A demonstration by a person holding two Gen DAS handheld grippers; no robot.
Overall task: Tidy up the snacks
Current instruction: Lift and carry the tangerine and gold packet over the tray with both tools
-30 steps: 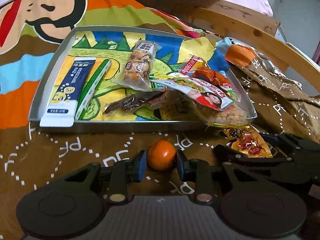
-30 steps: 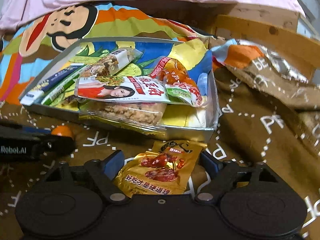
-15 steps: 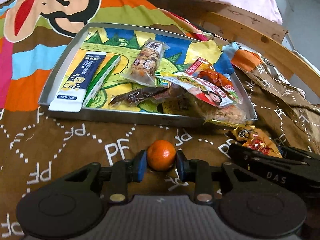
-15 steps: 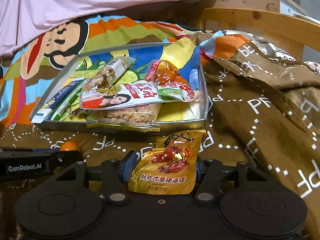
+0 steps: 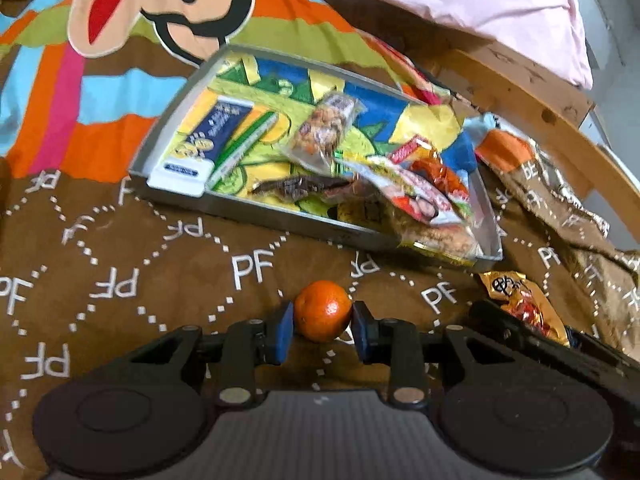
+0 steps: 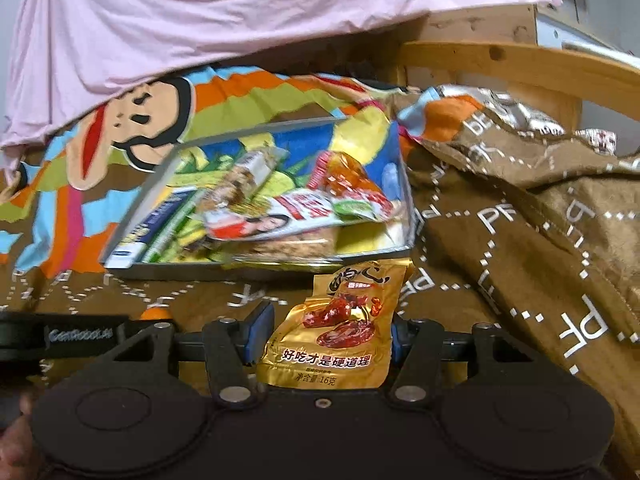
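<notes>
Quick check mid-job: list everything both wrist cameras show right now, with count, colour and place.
tray: one, grey metal, on the blanket
blue-white box: one, tray's left end
nut bar: one, clear wrapper, tray middle
dark dried snack: one, brown, tray front
snack packets: several, red and white, piled at tray's right end
mandarin: one, orange, in left claw
gold pouch: one, in right claw
blanket: brown, white lettering
pink sheet: behind
left claw: shut on mandarin
right claw: just closed on the pouch

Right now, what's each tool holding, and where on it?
Left tool clamps the small orange across its sides. Right tool has just closed on the gold snack packet, gripping its lower side edges.
</notes>
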